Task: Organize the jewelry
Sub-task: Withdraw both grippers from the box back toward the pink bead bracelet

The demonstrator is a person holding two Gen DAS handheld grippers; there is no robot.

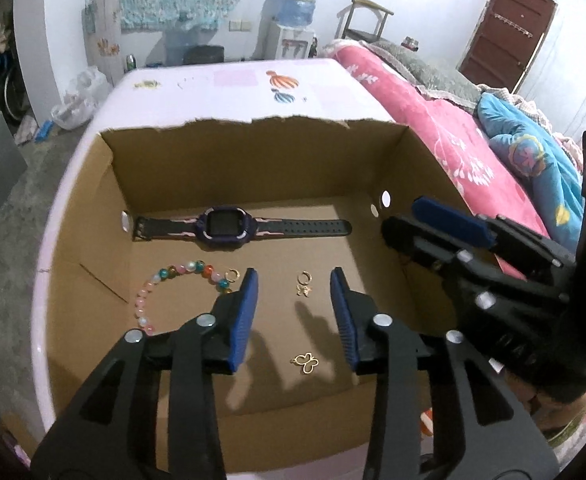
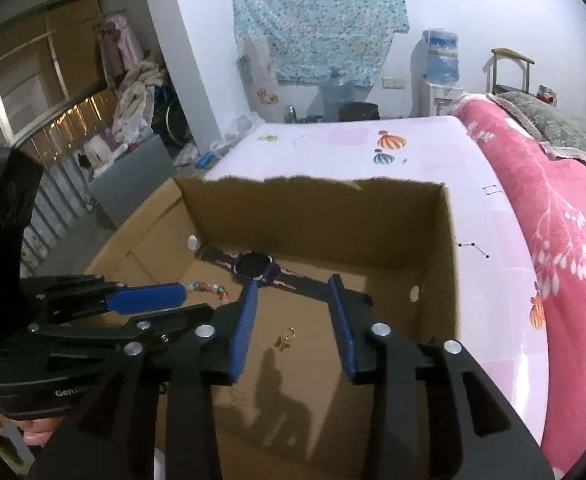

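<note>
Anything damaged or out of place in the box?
The box's far wall has a ragged, torn top edge. Inside, the watch, bead bracelet, hoop earring and butterfly charm lie loose and apart on the floor, none visibly damaged. Both grippers, left and right, are open and empty.

Both the left gripper (image 1: pixel 295 312) and right gripper (image 2: pixel 293 326) are black-framed, with ribbed blue pads and silver round rivets

White walls, brown door (image 1: pixel 507 32), water dispenser (image 1: pixel 295 24), pink-blanketed bed (image 2: pixel 553 216)
</note>
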